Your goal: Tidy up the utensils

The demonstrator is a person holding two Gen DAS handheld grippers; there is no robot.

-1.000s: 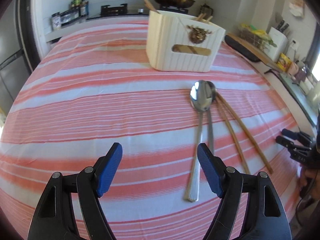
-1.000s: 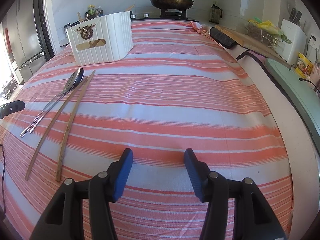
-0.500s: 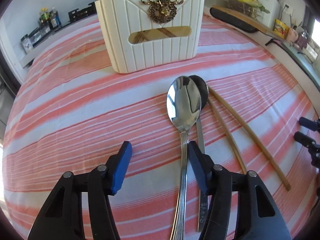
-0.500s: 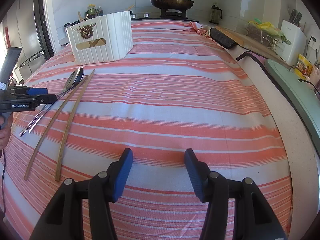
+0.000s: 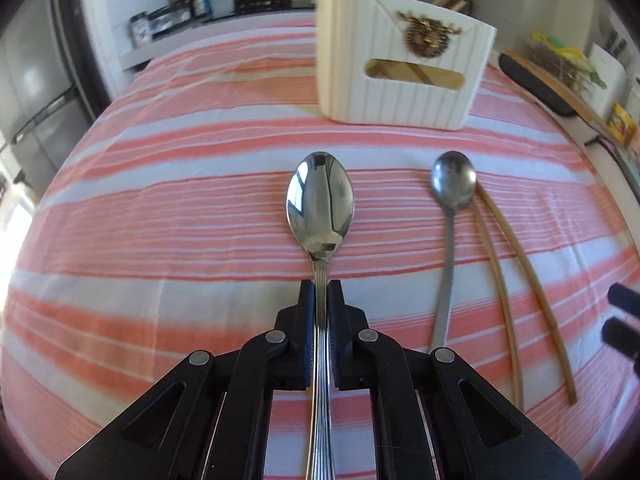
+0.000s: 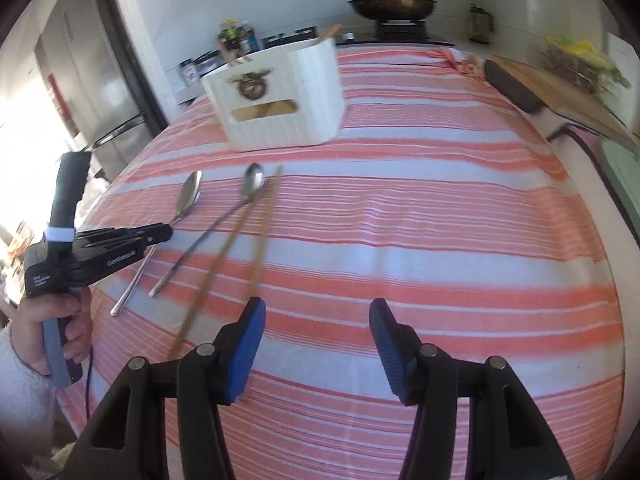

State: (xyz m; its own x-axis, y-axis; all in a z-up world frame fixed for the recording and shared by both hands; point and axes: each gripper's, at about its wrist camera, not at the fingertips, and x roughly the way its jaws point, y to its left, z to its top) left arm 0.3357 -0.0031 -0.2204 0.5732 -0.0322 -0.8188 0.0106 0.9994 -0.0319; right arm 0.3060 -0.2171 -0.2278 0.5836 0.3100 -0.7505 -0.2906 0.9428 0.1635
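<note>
My left gripper (image 5: 320,292) is shut on the handle of a large shiny spoon (image 5: 320,204), whose bowl points toward the white slotted utensil holder (image 5: 400,76). To its right lie a thinner dull spoon (image 5: 454,184) and two wooden chopsticks (image 5: 500,280) on the striped cloth. The right wrist view shows the left gripper (image 6: 162,232) clamped on the large spoon (image 6: 191,196), with the thin spoon (image 6: 254,180) and chopsticks (image 6: 264,232) beside it. My right gripper (image 6: 318,320) stands open over the cloth, its left finger above the chopsticks' near ends, holding nothing.
The holder (image 6: 280,96) has wooden utensils inside. A wok (image 6: 392,4) sits on the stove behind the table. A cutting board (image 6: 560,88) and a dark pad (image 6: 512,84) lie at the right. Jars (image 5: 188,0) and a fridge (image 5: 36,92) are at the left. A hand (image 6: 56,320) holds the left gripper.
The left jaws closed on the large spoon's handle, and that spoon now lies apart from the thin one. The right gripper shifted left, over the chopsticks' near ends, still open.
</note>
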